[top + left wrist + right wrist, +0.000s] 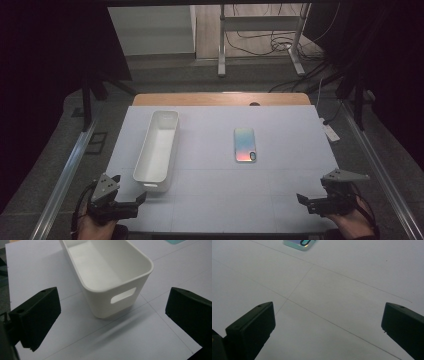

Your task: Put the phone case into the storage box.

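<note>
A long white bin (157, 149) lies lengthwise on the left half of the white table sheet (280, 195), and it is empty. A phone (245, 145) with a shimmering rainbow back lies flat right of centre. My left gripper (129, 188) rests at the near left corner, open, pointing at the bin's near end with its handle slot (123, 295). Its jaws (112, 292) stand wide apart with nothing between the pads. My right gripper (314, 189) is at the near right, open over bare sheet (328, 305). The phone's near corner (299, 243) lies well ahead of it.
A wooden tabletop edge (220, 99) shows beyond the sheet. A white power strip (330, 132) lies off the right side. A metal stand (260, 45) and loose cables (280, 42) sit on the floor behind. Metal rails (65, 175) flank the table.
</note>
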A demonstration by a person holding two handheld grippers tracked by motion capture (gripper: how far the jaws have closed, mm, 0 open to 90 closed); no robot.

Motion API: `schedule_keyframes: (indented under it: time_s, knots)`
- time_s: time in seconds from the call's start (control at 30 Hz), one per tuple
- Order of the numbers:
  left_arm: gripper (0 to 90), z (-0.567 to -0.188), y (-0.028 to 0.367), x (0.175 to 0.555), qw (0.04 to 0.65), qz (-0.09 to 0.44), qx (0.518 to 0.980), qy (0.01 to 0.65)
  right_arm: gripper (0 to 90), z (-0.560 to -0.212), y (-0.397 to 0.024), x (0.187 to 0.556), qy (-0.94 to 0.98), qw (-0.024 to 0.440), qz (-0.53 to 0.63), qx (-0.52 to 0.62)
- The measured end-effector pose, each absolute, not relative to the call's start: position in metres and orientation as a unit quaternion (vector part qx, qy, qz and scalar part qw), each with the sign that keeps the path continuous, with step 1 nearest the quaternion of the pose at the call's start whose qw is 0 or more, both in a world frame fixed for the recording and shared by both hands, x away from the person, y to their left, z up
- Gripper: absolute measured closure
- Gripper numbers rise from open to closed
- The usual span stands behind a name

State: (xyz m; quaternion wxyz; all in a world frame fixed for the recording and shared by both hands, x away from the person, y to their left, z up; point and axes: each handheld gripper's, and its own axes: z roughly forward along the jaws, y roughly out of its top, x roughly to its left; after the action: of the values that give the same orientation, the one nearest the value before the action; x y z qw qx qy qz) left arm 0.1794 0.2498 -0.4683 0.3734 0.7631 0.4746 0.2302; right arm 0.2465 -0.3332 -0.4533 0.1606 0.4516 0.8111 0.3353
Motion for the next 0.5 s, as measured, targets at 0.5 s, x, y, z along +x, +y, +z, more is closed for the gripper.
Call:
schedule_keyframes:
  time_s: [0.5]
  knots:
    - [0.9,-0.4684,0.2490,0.1795,0.372,0.230,0.766,0.471,0.0,-0.4527,-0.3316,0.2476,0.815,0.155,0.333,0.448]
